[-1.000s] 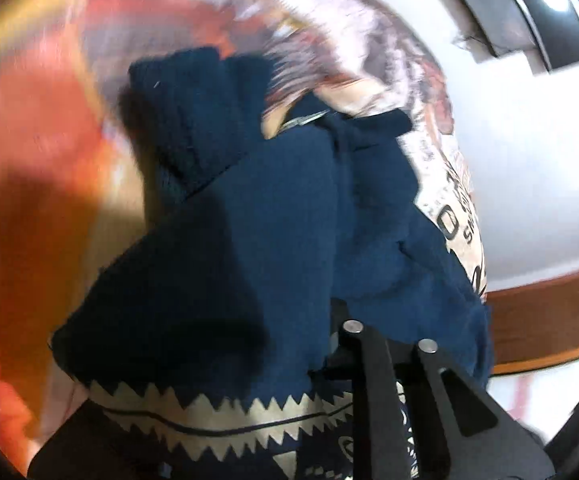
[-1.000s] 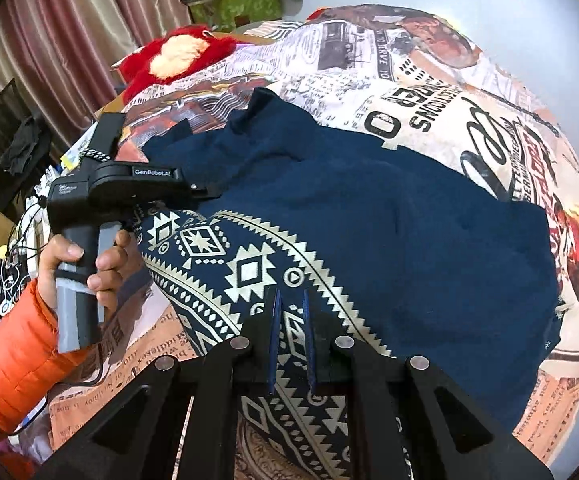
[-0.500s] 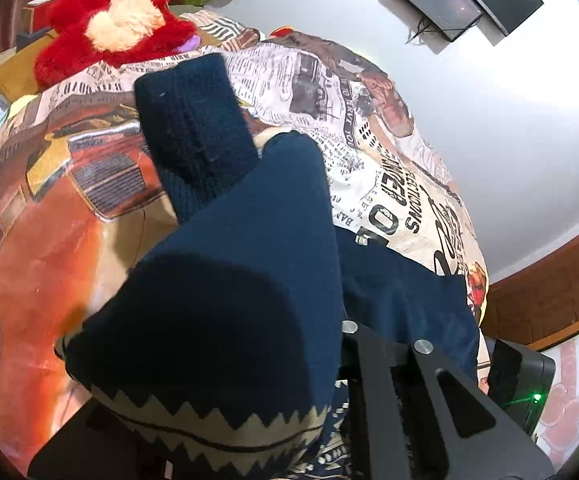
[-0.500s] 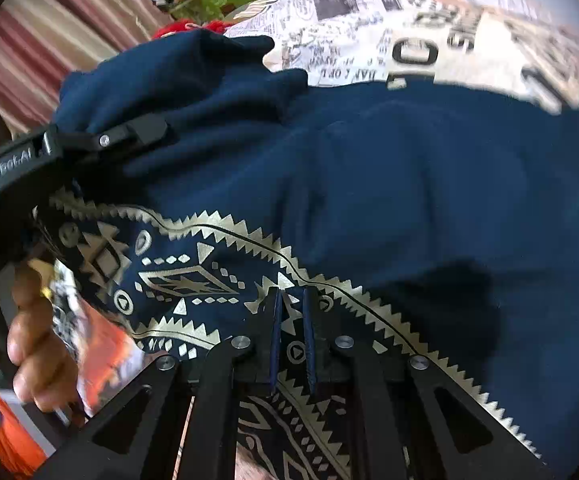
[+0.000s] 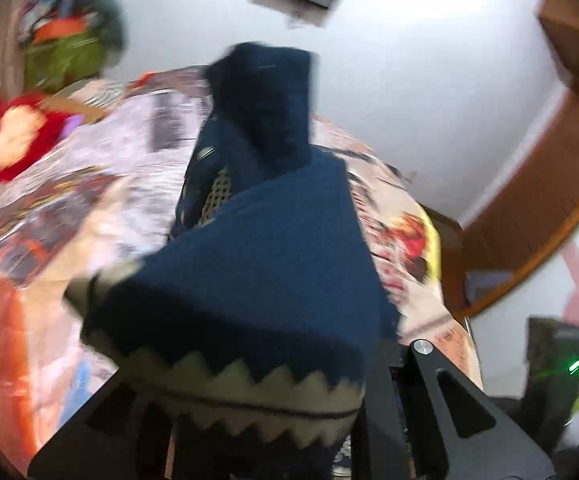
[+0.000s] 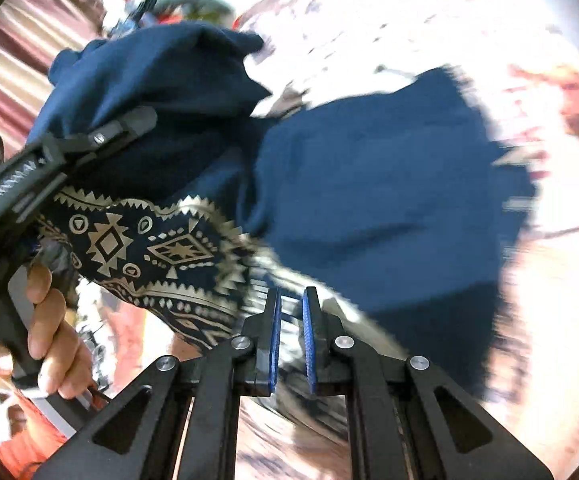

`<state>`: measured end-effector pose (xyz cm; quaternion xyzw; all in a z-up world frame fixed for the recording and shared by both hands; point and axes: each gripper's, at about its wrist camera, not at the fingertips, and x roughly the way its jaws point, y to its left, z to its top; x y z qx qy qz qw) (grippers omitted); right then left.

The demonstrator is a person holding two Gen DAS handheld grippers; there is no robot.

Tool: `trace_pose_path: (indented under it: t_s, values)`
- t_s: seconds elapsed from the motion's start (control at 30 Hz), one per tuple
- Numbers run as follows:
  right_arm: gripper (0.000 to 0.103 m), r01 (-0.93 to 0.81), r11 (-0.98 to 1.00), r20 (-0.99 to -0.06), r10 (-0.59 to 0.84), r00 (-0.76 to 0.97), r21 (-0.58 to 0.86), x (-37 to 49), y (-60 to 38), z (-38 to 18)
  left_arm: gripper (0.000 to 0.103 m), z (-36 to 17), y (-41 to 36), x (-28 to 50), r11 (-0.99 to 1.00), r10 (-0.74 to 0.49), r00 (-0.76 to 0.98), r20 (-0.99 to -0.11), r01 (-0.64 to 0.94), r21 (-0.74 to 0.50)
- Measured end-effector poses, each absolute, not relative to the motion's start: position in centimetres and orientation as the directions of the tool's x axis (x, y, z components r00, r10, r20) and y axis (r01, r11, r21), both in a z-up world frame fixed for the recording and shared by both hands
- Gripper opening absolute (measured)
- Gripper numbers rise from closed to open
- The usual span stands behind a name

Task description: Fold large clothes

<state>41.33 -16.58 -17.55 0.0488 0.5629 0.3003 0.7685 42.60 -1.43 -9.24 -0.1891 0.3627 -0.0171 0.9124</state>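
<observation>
- A second ago the navy sweater [image 6: 369, 184] is lying spread on the bed [image 5: 101, 184], and the patterned hem is near the right gripper [image 6: 289, 320]. Now the left part of the sweater is lifted well above the bed, and it hangs down from the left gripper [image 6: 121, 128].
- In my judgement the fold has started: the raised side is probably being carried across the body of the sweater, but it is not laid down yet.
- The left gripper is clamped on the sweater. In the left wrist view the cloth covers its fingers, so the hold is clear only in the right wrist view, where a hand [image 6: 49, 320] holds the handle.
- The right gripper has its blue pads [image 6: 274, 340] nearly together. The patterned hem seems to run between them, so it probably holds the hem, but the picture is blurred.
- The right part of the sweater rests on the bed.
</observation>
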Motion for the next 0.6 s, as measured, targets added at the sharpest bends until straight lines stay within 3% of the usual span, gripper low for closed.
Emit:
trace_pose_path:
  t_s: [0.2, 0.4, 0.6]
  values:
    - [0.007, -0.295, 0.879, -0.808, 0.466, 0.360, 0.375, 38.9, -26.1, -13.7, 0.015, -11.7, -10.4, 42.7, 0.952, -0.284, 0.632, -0.721, 0.094, -0.293]
    - [0.007, -0.202, 0.904, -0.790, 0.428, 0.440, 0.377, 36.8, -31.5, -12.2, 0.015, -15.6, -14.1, 41.7, 0.914, -0.400, 0.427, -0.811, 0.253, -0.317]
    - [0.007, -0.184, 0.884, -0.759, 0.465, 0.457, 0.431, 35.2, -33.3, -11.7, 0.019, -16.0, -15.2, 39.9, 0.902, -0.384, 0.378, -0.843, 0.350, -0.254]
